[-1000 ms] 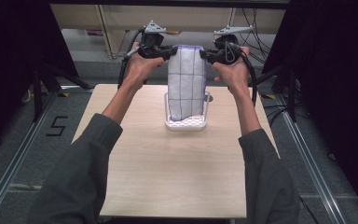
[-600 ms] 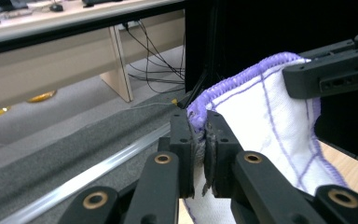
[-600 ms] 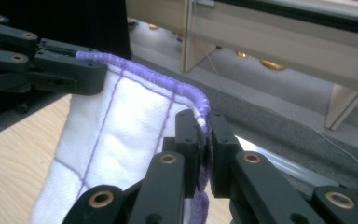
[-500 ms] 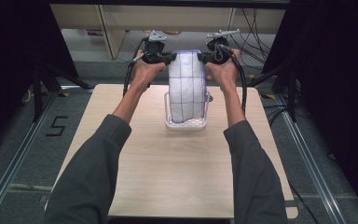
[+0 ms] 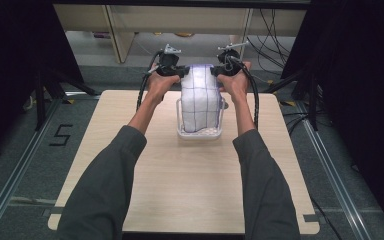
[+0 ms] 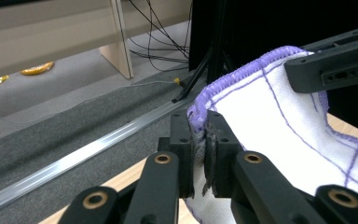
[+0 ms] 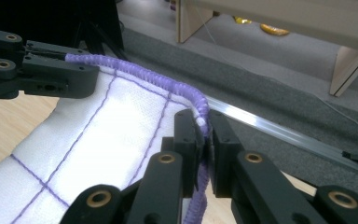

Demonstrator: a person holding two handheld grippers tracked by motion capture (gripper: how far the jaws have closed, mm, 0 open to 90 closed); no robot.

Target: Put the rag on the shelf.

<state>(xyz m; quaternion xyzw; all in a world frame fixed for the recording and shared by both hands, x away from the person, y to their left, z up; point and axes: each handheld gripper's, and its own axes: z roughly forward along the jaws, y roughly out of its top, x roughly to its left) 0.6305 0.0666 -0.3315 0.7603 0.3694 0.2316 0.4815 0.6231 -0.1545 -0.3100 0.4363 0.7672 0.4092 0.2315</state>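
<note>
A white cloth (image 5: 200, 102) with purple grid lines and a purple stitched hem hangs stretched between my two grippers, its lower part down inside a clear plastic basket (image 5: 181, 131) on the table. My left gripper (image 5: 182, 73) is shut on the cloth's upper left corner (image 6: 200, 116). My right gripper (image 5: 215, 72) is shut on the upper right corner (image 7: 204, 122). In the left gripper view the right gripper's jaws (image 6: 328, 70) clamp the far hem. In the right gripper view the left gripper's jaws (image 7: 51, 74) hold the other end.
The light wooden table (image 5: 180, 185) has bare room in front of the basket and to both sides. Its far edge lies just behind the basket. Cables (image 5: 270, 30) and wooden furniture legs (image 5: 115, 30) stand on the grey floor beyond.
Both hands have come down and moved away from me with the cloth. The cloth's lower part has sunk deeper into the basket. Both grips are unchanged.
</note>
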